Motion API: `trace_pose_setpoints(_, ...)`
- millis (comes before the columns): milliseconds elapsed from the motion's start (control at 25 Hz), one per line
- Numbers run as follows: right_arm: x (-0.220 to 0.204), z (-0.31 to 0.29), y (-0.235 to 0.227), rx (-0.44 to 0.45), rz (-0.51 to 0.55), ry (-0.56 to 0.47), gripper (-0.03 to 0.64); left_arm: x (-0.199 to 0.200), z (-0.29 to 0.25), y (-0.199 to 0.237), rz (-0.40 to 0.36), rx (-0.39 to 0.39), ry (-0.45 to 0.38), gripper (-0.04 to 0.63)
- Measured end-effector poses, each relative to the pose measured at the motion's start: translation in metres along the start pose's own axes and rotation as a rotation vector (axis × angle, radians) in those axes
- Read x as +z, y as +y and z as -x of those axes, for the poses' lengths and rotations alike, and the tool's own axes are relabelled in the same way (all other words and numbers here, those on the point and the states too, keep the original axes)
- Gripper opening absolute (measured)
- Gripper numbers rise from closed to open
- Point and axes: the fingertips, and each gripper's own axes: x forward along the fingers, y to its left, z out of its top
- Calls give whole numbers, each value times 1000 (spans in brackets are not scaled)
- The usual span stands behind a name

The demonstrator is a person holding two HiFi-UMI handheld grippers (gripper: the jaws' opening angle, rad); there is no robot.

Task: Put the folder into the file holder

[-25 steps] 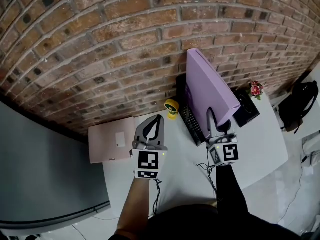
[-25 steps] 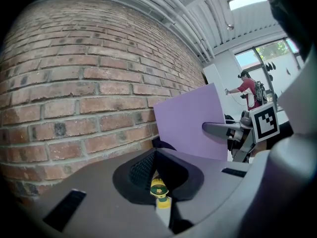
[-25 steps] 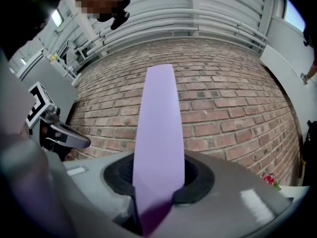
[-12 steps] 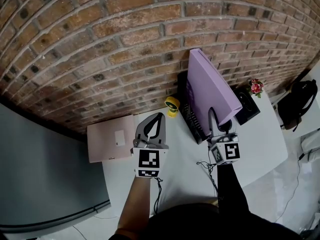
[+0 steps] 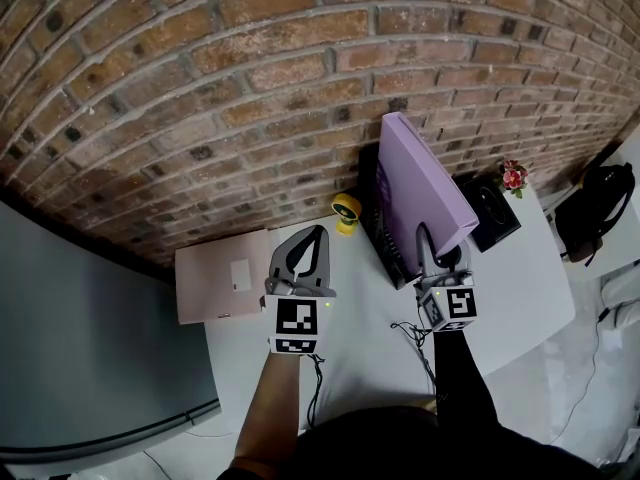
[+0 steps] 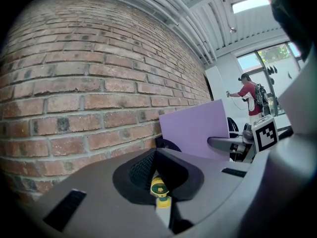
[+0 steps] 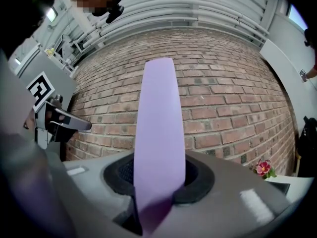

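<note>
My right gripper [image 5: 441,256] is shut on the lower edge of a purple folder [image 5: 420,183] and holds it upright, leaning toward the brick wall. The folder's lower part stands at the black mesh file holder [image 5: 384,240]; whether it is inside, I cannot tell. In the right gripper view the folder [image 7: 158,133] rises edge-on from between the jaws of that gripper [image 7: 156,205]. My left gripper [image 5: 316,236] hovers over the white table [image 5: 370,343] to the left, shut and holding nothing. The left gripper view shows the folder [image 6: 198,128] to the right, ahead.
A small yellow object [image 5: 345,211] stands by the wall between the grippers. A pink folder [image 5: 222,278] lies at the table's left end. A black box [image 5: 495,216] and a small flower [image 5: 513,177] sit right of the file holder. A person [image 6: 246,95] stands far off.
The purple folder has turned more edge-on and its top has come a little lower. The left gripper has not moved.
</note>
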Motion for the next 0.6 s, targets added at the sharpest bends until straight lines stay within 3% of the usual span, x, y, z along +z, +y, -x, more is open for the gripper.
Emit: trace_pose_setpoints(600,-28,2,0,-22,-8,88,135,-1,1,1,6,2,1,9)
